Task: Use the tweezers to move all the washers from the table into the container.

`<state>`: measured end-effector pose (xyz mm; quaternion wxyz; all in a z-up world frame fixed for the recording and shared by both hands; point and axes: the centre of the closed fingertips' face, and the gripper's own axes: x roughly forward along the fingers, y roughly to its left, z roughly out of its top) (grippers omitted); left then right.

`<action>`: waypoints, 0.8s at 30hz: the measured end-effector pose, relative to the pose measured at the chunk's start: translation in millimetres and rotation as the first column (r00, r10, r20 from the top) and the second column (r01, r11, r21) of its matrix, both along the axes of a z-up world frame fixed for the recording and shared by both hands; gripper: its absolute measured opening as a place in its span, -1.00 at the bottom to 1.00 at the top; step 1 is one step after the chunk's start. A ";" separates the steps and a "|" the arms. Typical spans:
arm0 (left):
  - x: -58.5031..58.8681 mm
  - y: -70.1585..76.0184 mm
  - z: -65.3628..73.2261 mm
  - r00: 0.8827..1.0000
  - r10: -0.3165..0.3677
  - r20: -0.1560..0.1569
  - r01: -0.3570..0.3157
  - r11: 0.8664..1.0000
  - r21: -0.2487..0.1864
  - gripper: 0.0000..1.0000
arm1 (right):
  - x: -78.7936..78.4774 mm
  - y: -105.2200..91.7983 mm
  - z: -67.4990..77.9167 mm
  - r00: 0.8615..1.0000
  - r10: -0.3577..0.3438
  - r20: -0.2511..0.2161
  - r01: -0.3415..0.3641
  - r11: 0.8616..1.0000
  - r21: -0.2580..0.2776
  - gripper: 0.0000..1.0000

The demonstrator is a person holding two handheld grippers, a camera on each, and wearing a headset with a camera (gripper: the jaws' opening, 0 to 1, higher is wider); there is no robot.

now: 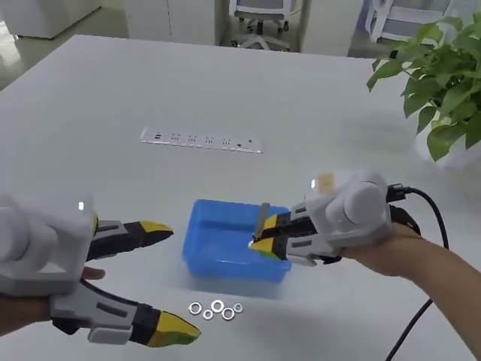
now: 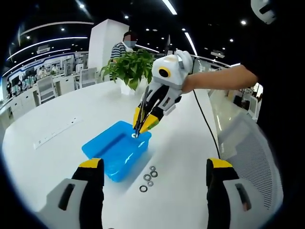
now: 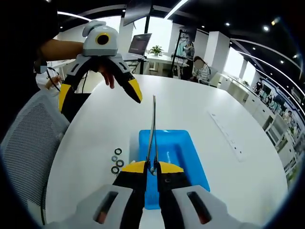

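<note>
The tweezers (image 3: 153,129) are clamped in the right gripper (image 3: 151,168) over the blue container (image 1: 218,244) — perhaps with a washer at their tips — while washers (image 1: 216,308) are seen just beside it, the left gripper (image 1: 183,280) held wide.

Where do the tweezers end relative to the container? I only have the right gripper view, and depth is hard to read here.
Observer: In the left gripper view, the tweezers held by the right gripper point down over the blue container, just inside the rim nearest that gripper.
Operator: Anything in them?
Observer: A small pale ring seems to sit at their lower end. It is too small to be sure it's a washer.
Operator: How many washers are on the table?
Observer: In the head view I count five washers, clustered on the table in front of the container, not touching it.
</note>
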<state>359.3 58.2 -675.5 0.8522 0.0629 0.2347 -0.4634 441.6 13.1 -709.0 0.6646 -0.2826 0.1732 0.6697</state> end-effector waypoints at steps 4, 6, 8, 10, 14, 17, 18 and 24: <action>2.1 1.9 -0.7 1.000 0.010 0.000 -0.010 1.000 0.004 0.98 | 7.5 -0.4 -5.8 1.000 -0.002 0.001 0.002 1.000 -0.001 -0.83; 3.3 2.5 -1.0 1.000 0.011 0.000 -0.011 1.000 0.006 0.98 | 11.3 -0.3 -8.2 1.000 -0.009 0.002 0.009 1.000 0.002 -0.83; 4.7 2.7 -1.0 1.000 0.014 0.000 -0.014 1.000 0.006 0.98 | 14.1 -0.4 -10.5 1.000 -0.014 0.000 0.014 1.000 0.002 -0.83; 6.3 2.7 -1.3 1.000 0.015 -0.001 -0.015 1.000 0.005 0.98 | 17.2 -0.3 -13.5 1.000 -0.016 -0.002 0.016 1.000 0.001 -0.82; 10.3 2.0 -1.9 1.000 0.015 -0.001 -0.015 1.000 0.005 0.98 | 20.4 0.4 -19.0 1.000 -0.014 -0.004 0.014 1.000 -0.001 -0.82; 14.7 0.1 -1.0 1.000 0.010 0.009 -0.010 1.000 -0.001 0.95 | 21.1 2.3 -24.1 1.000 0.004 -0.006 -0.004 1.000 0.000 -0.82; 15.9 -0.4 -1.2 1.000 0.008 0.009 -0.008 1.000 -0.001 0.93 | 21.0 2.8 -24.9 1.000 0.009 -0.007 -0.009 1.000 0.002 -0.82; 26.8 -3.4 -1.5 1.000 0.001 0.029 -0.001 1.000 0.003 0.79 | 25.5 5.4 -33.1 1.000 0.012 -0.018 -0.012 1.000 -0.004 -0.82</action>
